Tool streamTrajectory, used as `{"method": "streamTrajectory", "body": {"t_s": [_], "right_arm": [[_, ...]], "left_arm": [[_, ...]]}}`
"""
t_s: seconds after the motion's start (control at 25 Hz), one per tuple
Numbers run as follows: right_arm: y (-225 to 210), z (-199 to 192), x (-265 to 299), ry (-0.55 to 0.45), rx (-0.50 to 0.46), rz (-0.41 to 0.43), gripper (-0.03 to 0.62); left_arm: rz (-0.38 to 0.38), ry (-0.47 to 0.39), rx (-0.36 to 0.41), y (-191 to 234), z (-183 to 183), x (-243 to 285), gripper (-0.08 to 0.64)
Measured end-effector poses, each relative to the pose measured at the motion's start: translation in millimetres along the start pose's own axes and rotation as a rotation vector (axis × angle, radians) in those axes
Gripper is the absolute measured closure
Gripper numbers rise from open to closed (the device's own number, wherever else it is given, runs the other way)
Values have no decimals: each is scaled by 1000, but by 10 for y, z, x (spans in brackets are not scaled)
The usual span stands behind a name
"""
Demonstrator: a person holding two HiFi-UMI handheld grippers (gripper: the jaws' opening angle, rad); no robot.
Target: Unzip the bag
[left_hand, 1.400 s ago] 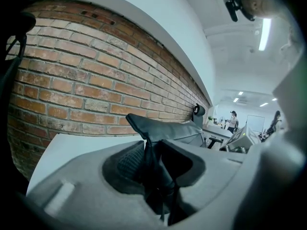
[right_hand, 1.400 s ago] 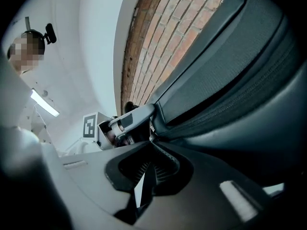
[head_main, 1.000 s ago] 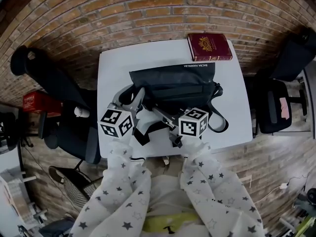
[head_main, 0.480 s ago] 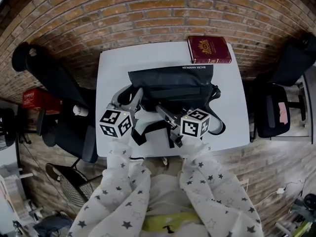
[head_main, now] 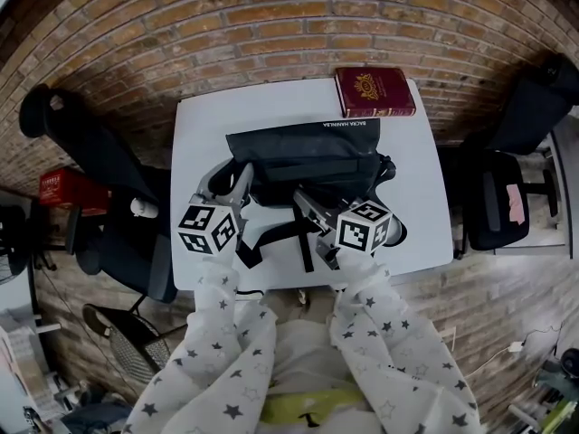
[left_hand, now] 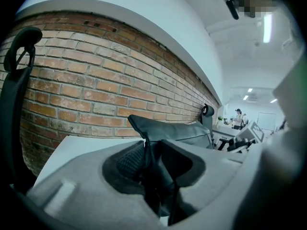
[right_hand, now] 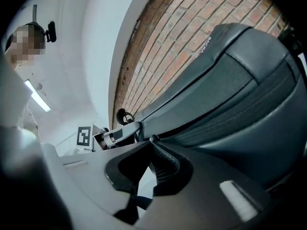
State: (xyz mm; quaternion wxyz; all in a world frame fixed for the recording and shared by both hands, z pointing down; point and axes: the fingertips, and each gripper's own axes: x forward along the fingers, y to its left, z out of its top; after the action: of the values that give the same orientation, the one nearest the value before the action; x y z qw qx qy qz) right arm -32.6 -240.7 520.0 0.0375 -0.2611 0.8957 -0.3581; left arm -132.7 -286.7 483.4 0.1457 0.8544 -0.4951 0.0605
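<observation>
Fingers (head_main: 237,184) of left gripper (head_main: 246,174), head view: closed on the left end of the bag (head_main: 308,156).
- Bag: black, centre of white table (head_main: 416,206), long axis left to right across the frame.
- Right gripper (head_main: 301,195): tips at the bag's near edge, left of its middle, near the left gripper.
- Red book (head_main: 374,91): upper right, apart from the bag, not in the way.
- Loose strap (head_main: 271,235): lower centre, between the grippers.

Left gripper view: pads part-way apart, clamped on a dark fold of bag fabric. The bag body runs off right of centre.

Right gripper view: jaws narrow, tips pinched on what looks like the zip pull (right_hand: 153,139). The zip line (right_hand: 220,111) leads up and right from it.

Judgement: the pull should travel along that line, away from the anchoring left gripper. Nothing seen blocks it.
</observation>
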Motion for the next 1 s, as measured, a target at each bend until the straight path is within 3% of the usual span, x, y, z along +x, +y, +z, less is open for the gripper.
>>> {"method": "streamTrajectory", "body": {"t_s": [0.32, 1.0], "right_arm": [[-83, 47, -116, -5, -34, -41, 577], [-229, 147, -355, -9, -116, -159, 577]], "left_arm": [[70, -20, 8, -2, -1, -3, 448], [104, -31, 9, -10, 1, -19, 446]]}}
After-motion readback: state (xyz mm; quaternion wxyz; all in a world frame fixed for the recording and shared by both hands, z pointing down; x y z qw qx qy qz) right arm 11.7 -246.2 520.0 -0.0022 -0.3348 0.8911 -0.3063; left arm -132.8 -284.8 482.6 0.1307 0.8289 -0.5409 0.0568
